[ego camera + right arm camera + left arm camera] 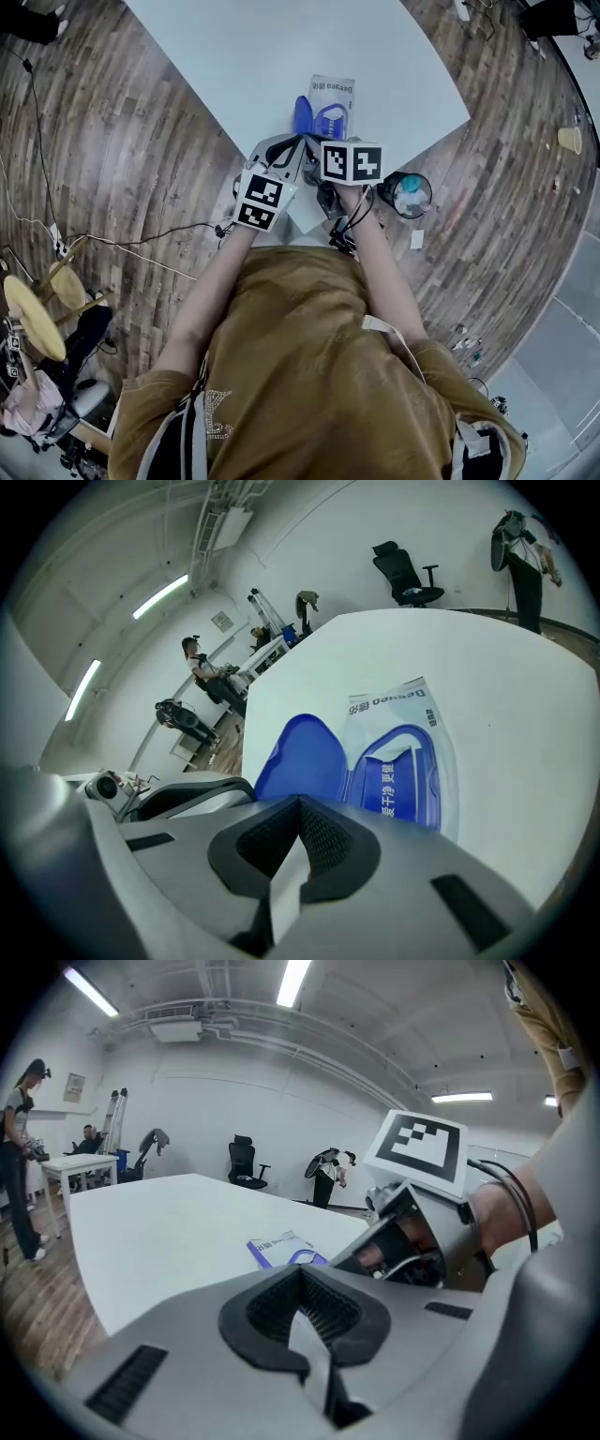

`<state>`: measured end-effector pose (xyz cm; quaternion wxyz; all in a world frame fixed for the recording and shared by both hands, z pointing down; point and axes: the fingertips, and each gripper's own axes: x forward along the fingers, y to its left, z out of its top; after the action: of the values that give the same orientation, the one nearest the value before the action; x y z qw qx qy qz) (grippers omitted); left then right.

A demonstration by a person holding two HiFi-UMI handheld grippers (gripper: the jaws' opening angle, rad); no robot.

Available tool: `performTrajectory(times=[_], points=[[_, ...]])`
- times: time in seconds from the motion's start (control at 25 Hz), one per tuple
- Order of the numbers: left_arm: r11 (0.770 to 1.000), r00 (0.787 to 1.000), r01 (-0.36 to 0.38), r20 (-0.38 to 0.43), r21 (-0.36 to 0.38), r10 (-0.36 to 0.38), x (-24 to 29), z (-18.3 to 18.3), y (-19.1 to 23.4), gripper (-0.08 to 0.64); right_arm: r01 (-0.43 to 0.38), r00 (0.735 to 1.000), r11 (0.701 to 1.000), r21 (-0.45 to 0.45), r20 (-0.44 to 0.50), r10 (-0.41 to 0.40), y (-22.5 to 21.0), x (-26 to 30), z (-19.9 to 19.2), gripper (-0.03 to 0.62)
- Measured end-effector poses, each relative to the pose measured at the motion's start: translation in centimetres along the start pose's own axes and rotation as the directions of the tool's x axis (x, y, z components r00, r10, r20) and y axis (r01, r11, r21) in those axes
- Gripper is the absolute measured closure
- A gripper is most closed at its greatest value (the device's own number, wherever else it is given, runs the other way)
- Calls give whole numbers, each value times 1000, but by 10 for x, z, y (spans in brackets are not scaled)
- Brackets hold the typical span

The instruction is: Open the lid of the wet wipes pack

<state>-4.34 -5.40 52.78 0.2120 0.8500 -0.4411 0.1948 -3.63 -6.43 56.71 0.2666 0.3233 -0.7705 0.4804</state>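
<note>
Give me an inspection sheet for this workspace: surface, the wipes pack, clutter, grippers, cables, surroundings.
Surface: white table, bare around the pack.
Job's things: wet wipes pack lies flat on the table; its blue lid is flipped open to one side.
Clutter: nothing seen on the table; a round dark container stands on the floor by the table's corner.
Grippers: left gripper and right gripper each have fingers together, nothing between them.
Cables: black cable trails across the floor.
Surroundings: wood floor, office chair, a person standing at a far desk.
</note>
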Motion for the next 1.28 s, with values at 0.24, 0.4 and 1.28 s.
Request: performTrajectory(times=[0.24,0.4,1.28], points=[[1000,999,-13,-35,2,13,1,-10,5,560,-8,1000,1000,9,-3,8,1,-1,-6,583],[1000,999,-13,-45,-1,13,-1,-13,3,560,4,999,1000,-18,42,-3,-2,-12,-2,583],[999,994,-33,-109,-18,30,17,-34,16,560,246,885,968,-46,418,-205,-59,-111,34,583]])
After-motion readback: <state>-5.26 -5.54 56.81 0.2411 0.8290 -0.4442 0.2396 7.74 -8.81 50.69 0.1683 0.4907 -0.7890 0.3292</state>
